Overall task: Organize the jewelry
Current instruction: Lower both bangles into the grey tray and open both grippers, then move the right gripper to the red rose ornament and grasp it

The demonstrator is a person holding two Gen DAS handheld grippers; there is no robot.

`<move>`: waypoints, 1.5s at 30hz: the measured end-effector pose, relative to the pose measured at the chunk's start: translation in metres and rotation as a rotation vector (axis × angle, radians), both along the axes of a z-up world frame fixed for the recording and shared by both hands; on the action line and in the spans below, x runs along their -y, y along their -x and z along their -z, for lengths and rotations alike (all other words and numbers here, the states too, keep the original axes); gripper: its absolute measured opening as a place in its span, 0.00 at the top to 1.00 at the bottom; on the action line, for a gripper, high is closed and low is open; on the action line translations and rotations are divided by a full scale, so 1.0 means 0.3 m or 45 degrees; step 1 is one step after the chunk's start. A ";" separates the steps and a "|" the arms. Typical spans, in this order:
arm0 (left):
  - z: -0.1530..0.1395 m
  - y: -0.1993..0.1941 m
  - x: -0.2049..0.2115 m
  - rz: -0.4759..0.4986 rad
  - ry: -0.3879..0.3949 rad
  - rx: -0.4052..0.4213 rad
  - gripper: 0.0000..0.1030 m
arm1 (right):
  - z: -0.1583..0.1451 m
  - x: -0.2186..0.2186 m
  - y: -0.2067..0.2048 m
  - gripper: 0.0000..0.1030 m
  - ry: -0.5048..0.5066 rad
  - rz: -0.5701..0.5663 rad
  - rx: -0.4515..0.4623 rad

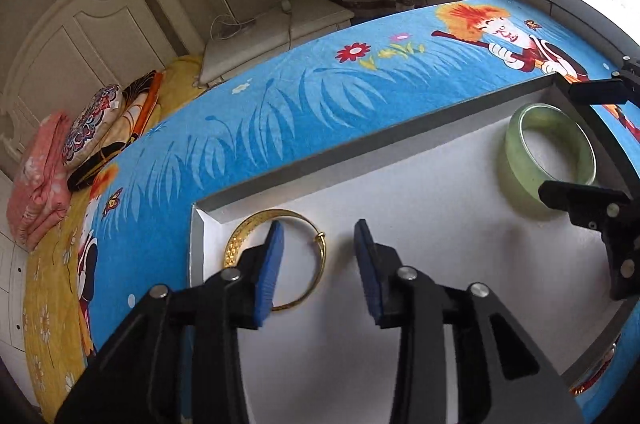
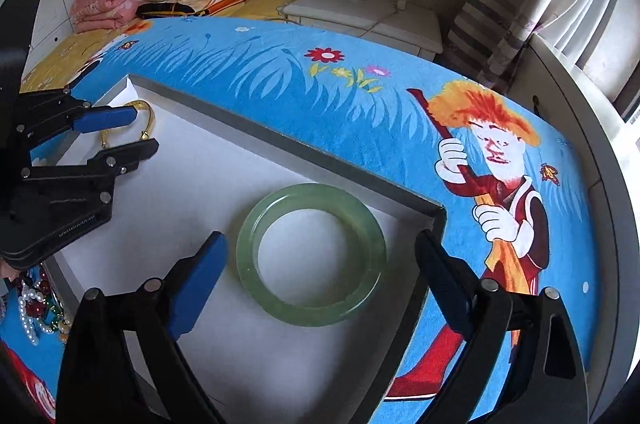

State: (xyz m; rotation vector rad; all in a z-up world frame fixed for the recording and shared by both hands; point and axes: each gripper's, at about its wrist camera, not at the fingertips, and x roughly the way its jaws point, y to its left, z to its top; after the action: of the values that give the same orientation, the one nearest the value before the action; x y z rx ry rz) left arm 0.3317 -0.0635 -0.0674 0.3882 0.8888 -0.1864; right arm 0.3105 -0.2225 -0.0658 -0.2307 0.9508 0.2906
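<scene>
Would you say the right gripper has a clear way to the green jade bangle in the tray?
Probably yes: the right gripper stands open around the green bangle, which lies flat in the white tray, nothing between.

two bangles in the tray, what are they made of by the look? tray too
Green bangle: looks like jade or similar stone, maybe glass; translucent, cloudy, polished, thick round band.
Gold bangle: looks like metal, gold-coloured and shiny; thin band with a textured wider part and a small clasp.
Tray: likely cardboard; matte white floor, flat grey walls with sharp folded corners.
</scene>
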 end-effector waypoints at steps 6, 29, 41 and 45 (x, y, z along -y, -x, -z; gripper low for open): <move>-0.143 0.154 -0.121 -0.031 0.212 0.116 0.19 | -0.118 0.091 0.191 0.10 -0.179 -0.008 0.153; -0.005 0.786 -0.436 -0.306 0.229 0.284 0.04 | 0.054 -0.115 0.706 0.24 -0.273 -0.164 0.036; 0.001 0.778 -0.415 -0.243 0.234 0.282 0.04 | 0.070 -0.157 0.601 0.40 -0.509 -0.213 -0.134; -0.003 0.777 -0.424 -0.246 0.256 0.281 0.04 | 0.071 -0.160 0.592 0.65 -0.540 -0.242 -0.152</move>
State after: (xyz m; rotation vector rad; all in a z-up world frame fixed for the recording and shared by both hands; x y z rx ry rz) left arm 0.0987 0.0638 -0.0665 0.1308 0.6778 -0.0526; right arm 0.1328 -0.1745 -0.0872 0.0876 0.9633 0.6771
